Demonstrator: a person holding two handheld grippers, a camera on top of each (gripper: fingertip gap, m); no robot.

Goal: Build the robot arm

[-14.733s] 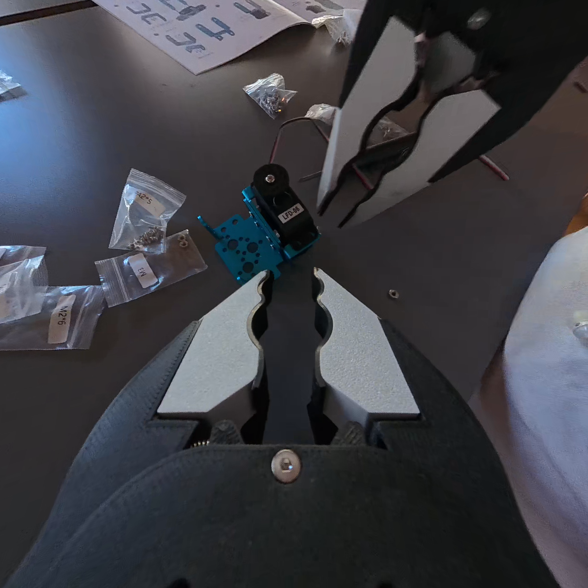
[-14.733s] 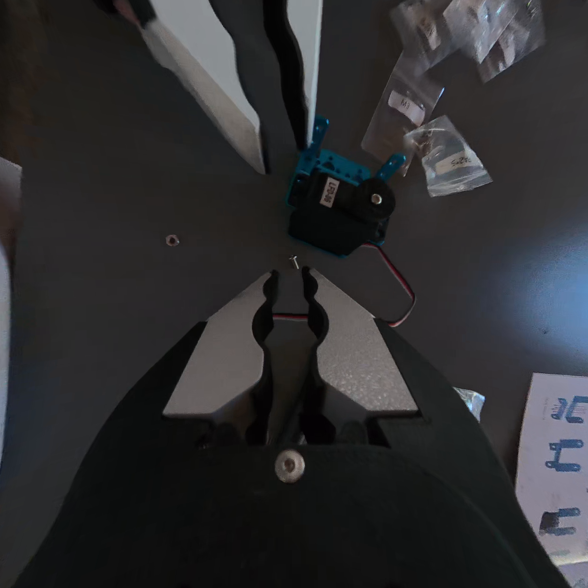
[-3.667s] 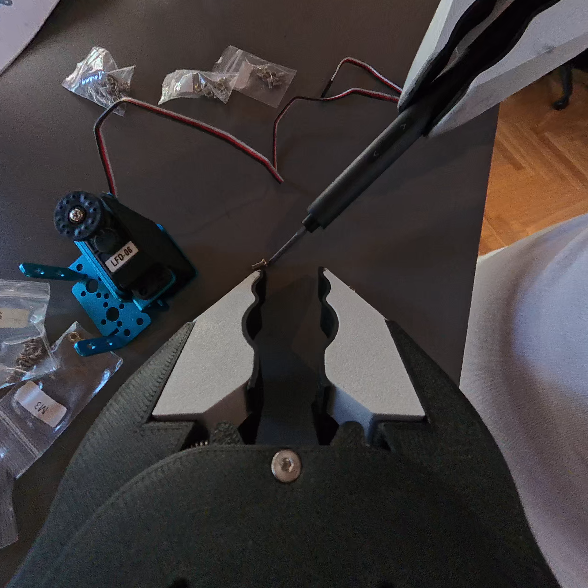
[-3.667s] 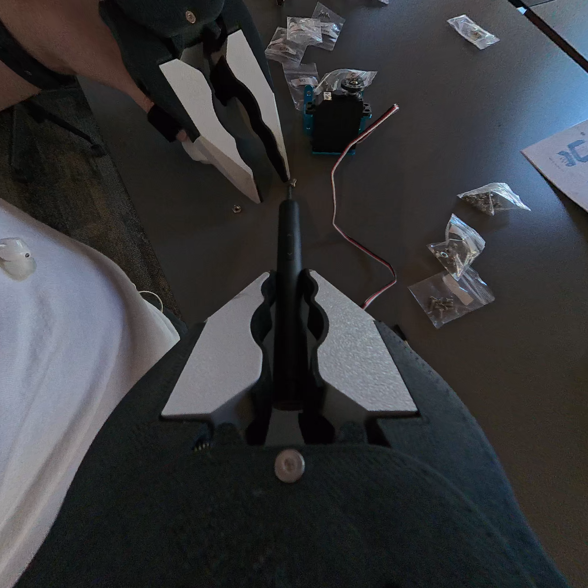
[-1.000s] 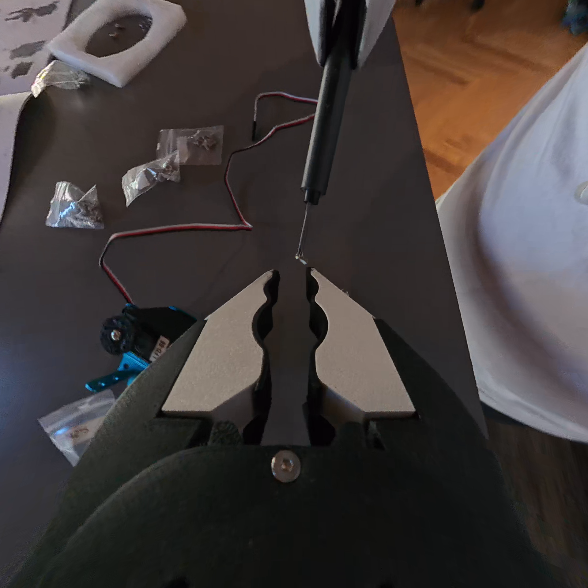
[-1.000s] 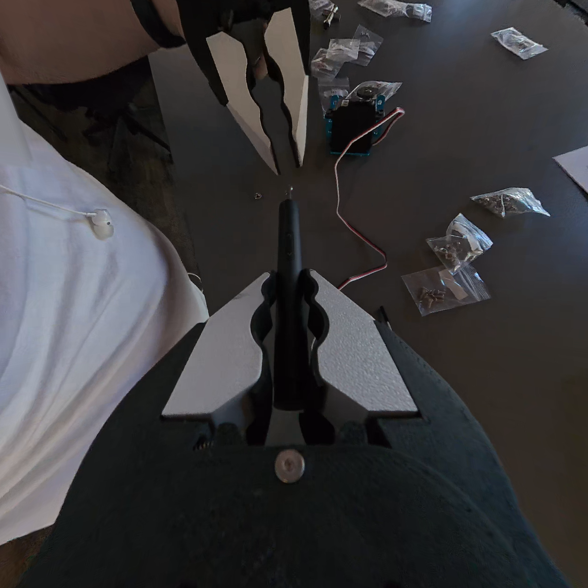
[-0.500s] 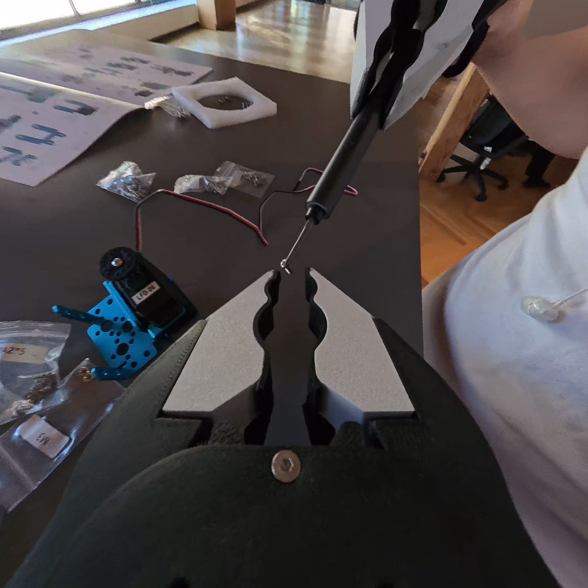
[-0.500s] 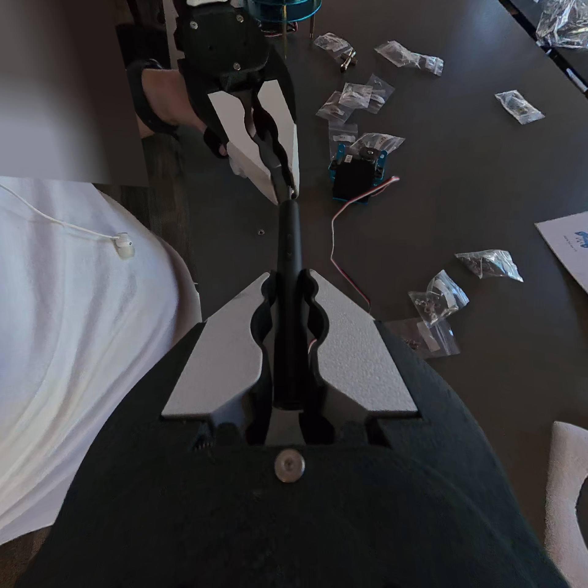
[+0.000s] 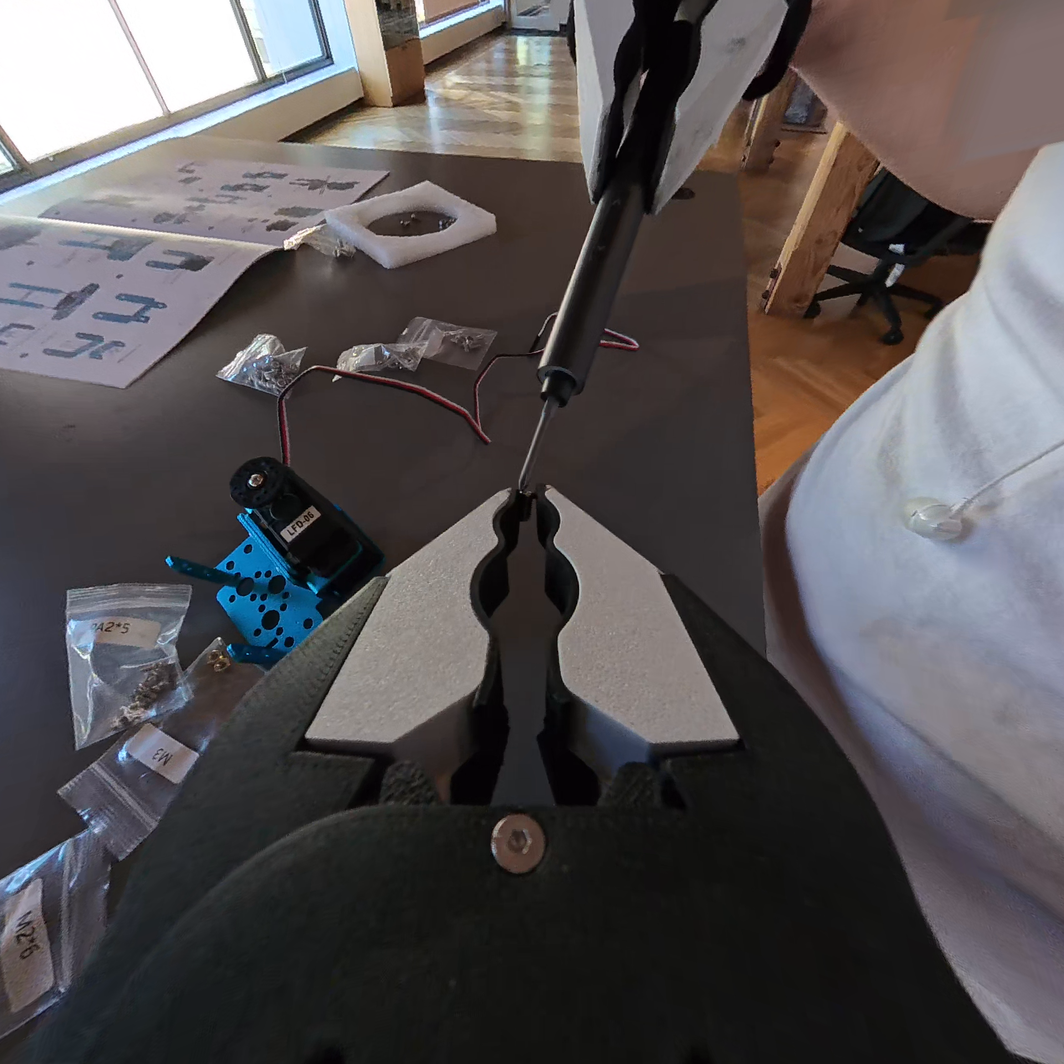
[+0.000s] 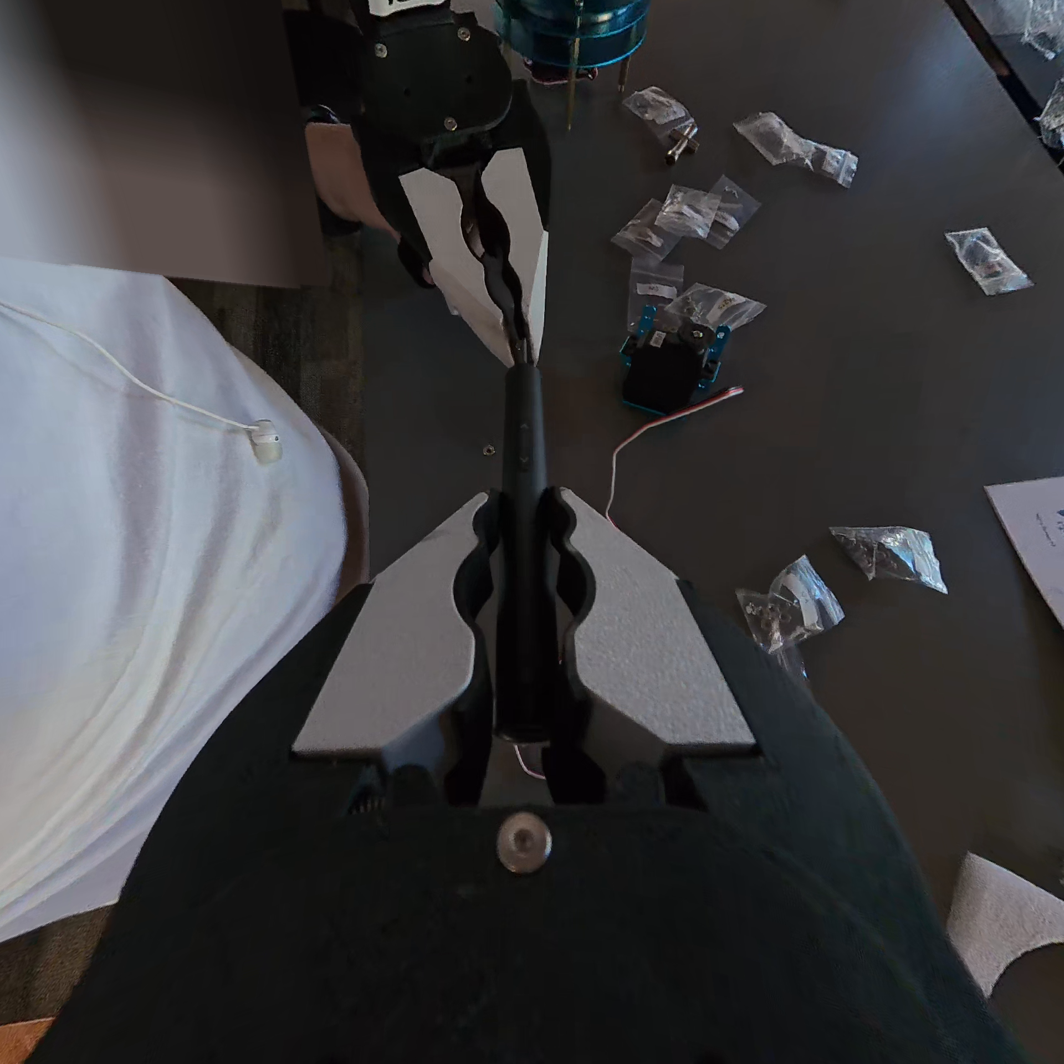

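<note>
Right tongs (image 10: 523,506) clamped on electric screwdriver (image 10: 523,460), bit tip meeting tiny screw (image 9: 523,500) pinched at nearly shut left tongs (image 9: 524,504) above worktop (image 9: 403,449); likely slip and drop if bit misaligns.

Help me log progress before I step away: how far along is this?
Done: the right gripper is shut on the screwdriver. In hand: the left gripper pinches what looks like a small screw at the bit's tip. Left: the servo in its blue bracket sits apart, untouched; a loose nut lies on the table.
</note>
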